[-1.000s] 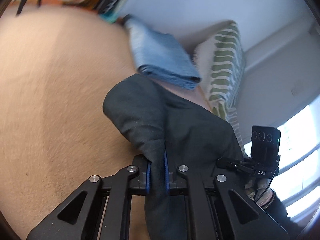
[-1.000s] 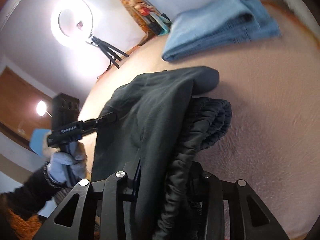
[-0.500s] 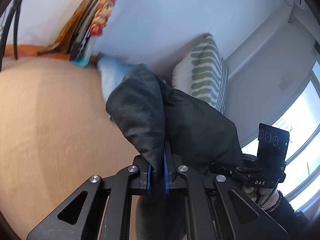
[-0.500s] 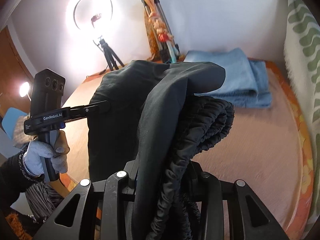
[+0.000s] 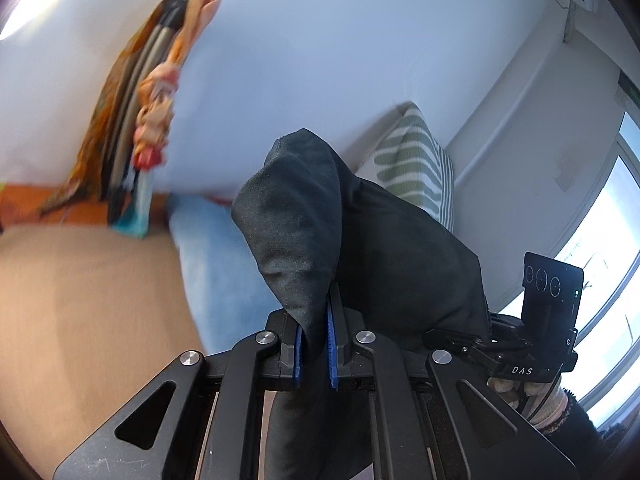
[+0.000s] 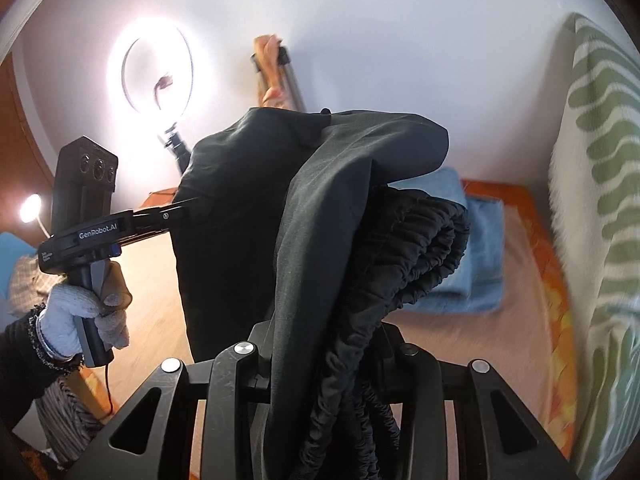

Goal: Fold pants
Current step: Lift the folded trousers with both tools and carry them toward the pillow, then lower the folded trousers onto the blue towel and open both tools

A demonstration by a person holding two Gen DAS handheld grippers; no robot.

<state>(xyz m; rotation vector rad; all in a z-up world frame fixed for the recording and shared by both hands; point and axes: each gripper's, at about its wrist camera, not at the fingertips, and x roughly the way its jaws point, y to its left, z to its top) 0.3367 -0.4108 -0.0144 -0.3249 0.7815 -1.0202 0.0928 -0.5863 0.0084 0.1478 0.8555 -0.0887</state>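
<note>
so the dark pants [image 6: 320,208] are up in the air over the bed [image 6: 500,344], not laid down yet. left tongs [image 5: 316,344] are pinching a thin fold, right tongs [image 6: 332,356] are clamped on the bunched elastic waistband. i'd say it's partly folded at best, with setting down and smoothing left. blue jeans [image 6: 476,256] sit folded behind. the legs hang below the frame, so can't count folds.
</note>
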